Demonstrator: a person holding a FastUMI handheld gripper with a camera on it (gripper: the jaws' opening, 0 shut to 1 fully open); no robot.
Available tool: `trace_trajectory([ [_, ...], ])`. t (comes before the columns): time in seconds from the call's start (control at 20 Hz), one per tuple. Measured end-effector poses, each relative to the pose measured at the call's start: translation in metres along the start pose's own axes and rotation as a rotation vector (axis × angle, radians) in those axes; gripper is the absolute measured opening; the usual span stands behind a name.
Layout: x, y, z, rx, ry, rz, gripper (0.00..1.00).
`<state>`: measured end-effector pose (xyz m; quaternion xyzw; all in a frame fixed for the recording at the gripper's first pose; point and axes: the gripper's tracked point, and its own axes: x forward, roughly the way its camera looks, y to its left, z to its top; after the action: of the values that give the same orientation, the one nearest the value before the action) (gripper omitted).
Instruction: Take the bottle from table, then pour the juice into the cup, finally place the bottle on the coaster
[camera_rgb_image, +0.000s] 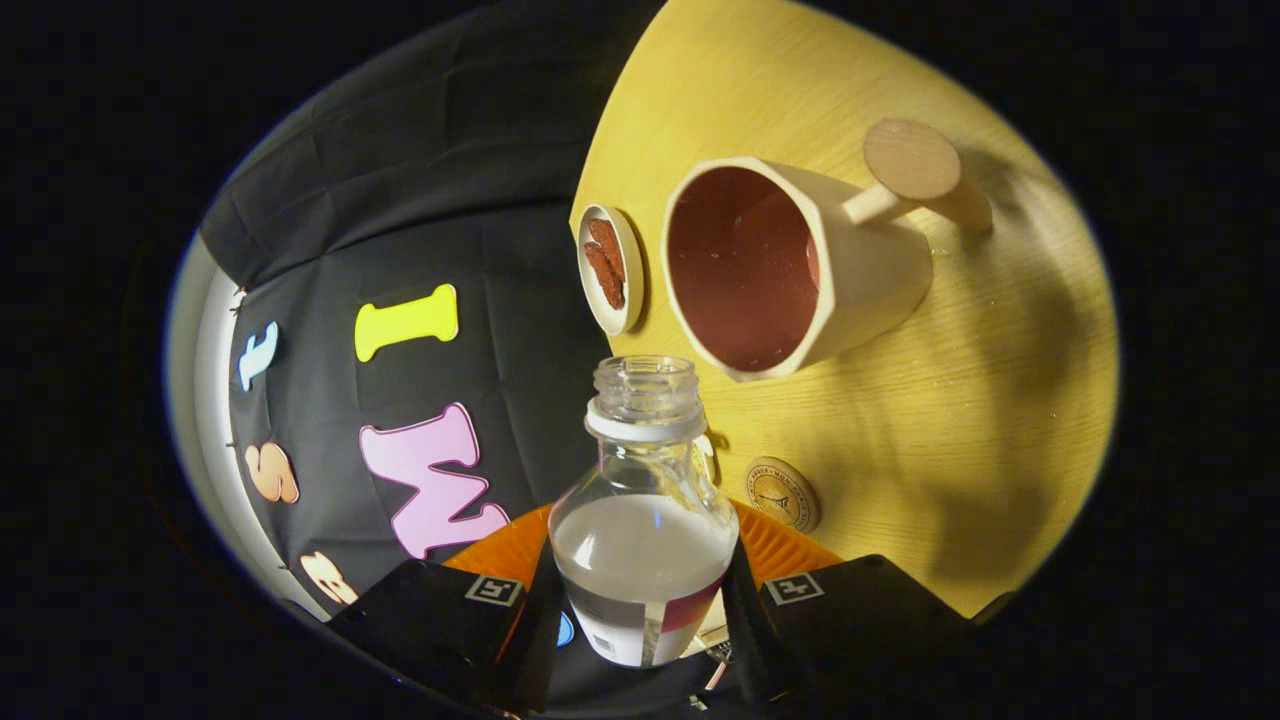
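Note:
My gripper (640, 600) is shut on a clear glass bottle (645, 530), one finger on each side of its lower body. The bottle has no cap, and pale liquid fills its lower part. Its open mouth (645, 385) points toward a cream cup (800, 265) with a reddish inside and a round wooden handle, which stands on the yellow wooden table (980, 400) just beyond the bottle. The table looks tilted because the gripper is rolled to one side. No stream leaves the bottle. A small round wooden coaster (781, 493) with a printed emblem lies right of the bottle's shoulder.
A small white dish (610, 268) holding reddish-brown pieces sits left of the cup, near the table edge. An orange ribbed disc (790, 548) shows behind the bottle, close to the fingers. The black booth wall lies past the table edge.

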<state>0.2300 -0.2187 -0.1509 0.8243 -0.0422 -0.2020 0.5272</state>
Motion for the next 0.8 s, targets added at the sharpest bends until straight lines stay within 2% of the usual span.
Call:
trace_trajectory([
  [0.8,0.003,0.015,0.005,0.237,0.012,-0.036,0.73],
])
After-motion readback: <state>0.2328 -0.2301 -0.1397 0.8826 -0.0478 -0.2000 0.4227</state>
